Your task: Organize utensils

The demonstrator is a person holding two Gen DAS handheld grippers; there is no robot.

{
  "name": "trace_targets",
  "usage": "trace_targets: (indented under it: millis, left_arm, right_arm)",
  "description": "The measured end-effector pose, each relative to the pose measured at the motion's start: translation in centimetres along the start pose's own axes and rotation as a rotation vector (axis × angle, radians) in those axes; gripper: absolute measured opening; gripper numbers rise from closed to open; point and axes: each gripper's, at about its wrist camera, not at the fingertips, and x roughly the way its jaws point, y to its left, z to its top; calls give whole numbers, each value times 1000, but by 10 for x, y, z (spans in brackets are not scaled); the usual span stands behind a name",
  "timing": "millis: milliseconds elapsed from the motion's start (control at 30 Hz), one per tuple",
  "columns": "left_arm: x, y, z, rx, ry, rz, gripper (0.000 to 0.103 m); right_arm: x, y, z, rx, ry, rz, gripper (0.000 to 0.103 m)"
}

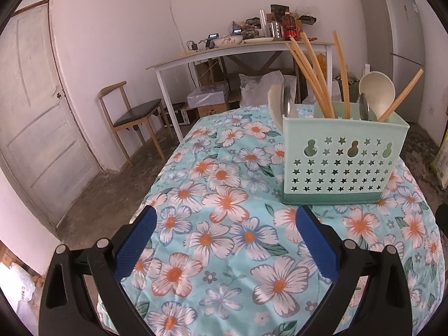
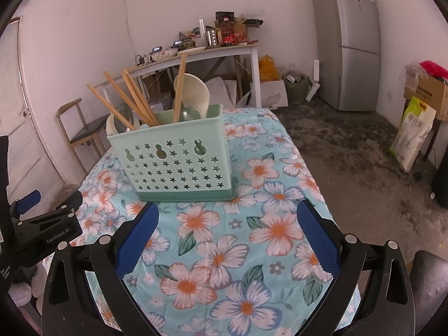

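1. Left wrist view: the left gripper hangs above the floral tablecloth, its blue pads spread wide with nothing between them.
2. Right wrist view: the right gripper is likewise spread and empty, over the same cloth.
3. Just beyond both stands the mint utensil caddy, upright on the cloth, ahead-right of the left gripper and ahead-left of the right one.
4. Wooden chopsticks, pale spoons and a metal spoon stand in the caddy, leaning.
5. Farther back are a white side table, a wooden chair and a grey fridge.
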Motion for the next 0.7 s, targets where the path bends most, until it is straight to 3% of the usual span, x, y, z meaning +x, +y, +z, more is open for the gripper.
trace_targets:
  millis: [700]
  left_arm:
    - [4,-12,4,20,0,2,97]
  right_arm:
    - [1,-8,3,5,-14,-4,95]
